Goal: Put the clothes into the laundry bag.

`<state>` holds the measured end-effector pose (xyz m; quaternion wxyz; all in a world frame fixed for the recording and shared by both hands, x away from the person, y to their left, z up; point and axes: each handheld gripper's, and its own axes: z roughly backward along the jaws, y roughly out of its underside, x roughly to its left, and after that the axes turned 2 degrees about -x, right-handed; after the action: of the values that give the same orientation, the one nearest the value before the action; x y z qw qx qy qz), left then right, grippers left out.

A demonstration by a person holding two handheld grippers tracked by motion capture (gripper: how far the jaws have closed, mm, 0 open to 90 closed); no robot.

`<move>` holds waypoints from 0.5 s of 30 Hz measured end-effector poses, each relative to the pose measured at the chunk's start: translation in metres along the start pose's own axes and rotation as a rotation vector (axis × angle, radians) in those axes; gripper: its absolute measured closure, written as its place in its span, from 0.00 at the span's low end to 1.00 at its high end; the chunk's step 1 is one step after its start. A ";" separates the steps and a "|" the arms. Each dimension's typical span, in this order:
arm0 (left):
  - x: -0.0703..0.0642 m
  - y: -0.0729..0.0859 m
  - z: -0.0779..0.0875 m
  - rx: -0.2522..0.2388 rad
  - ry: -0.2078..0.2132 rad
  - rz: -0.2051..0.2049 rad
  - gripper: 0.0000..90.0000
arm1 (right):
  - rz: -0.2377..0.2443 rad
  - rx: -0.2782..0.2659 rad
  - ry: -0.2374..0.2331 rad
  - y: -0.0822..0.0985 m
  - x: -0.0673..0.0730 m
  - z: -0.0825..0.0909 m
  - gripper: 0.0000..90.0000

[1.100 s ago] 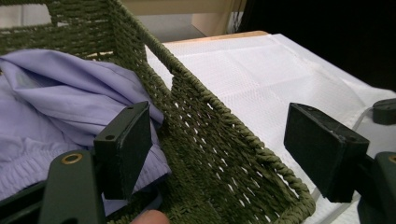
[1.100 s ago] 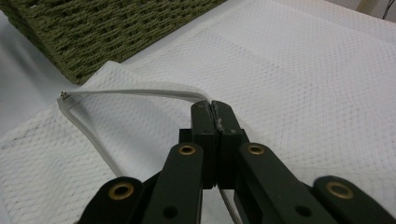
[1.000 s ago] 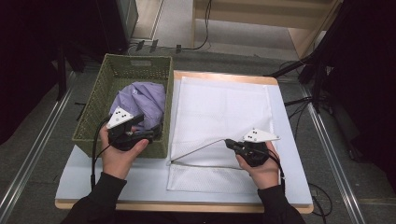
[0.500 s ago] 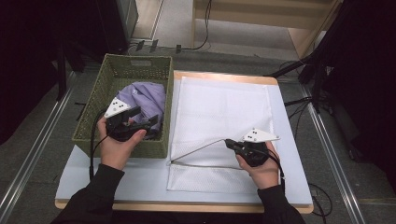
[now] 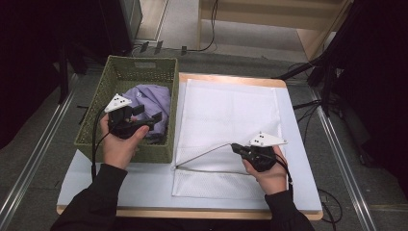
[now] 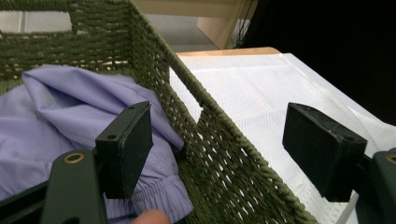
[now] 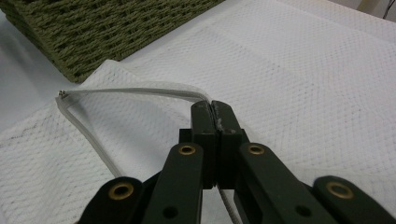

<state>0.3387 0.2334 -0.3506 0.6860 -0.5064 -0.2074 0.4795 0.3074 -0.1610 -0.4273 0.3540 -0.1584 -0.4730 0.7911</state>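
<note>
right gripper fingers clenched on the white mesh laundry bag's zipper edge, holding its mouth open; left gripper fingers released above the crumpled lilac garment in the left green woven basket, ready to grab it.

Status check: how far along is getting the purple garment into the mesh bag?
Done: the white mesh laundry bag lies flat on the table, and the right gripper is shut on its zipper edge, lifting the mouth open. In hand: the left gripper hangs open over the green basket, gripping nothing. Left: the purple garment lies in the basket; it needs grabbing, moving into the bag, probably zipping.
</note>
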 end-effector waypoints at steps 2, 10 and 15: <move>0.000 -0.003 -0.001 -0.008 -0.008 -0.010 0.27 | 0.000 0.000 0.000 0.000 0.000 0.000 1.00; 0.007 -0.014 -0.017 0.039 -0.024 -0.013 0.24 | 0.000 0.000 -0.002 0.000 -0.001 -0.001 1.00; 0.013 -0.020 -0.023 0.023 -0.041 -0.013 0.24 | 0.000 0.001 -0.002 0.001 -0.001 -0.001 1.00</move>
<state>0.3714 0.2326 -0.3442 0.6906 -0.4874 -0.2193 0.4873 0.3082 -0.1611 -0.4283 0.3535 -0.1575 -0.4728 0.7916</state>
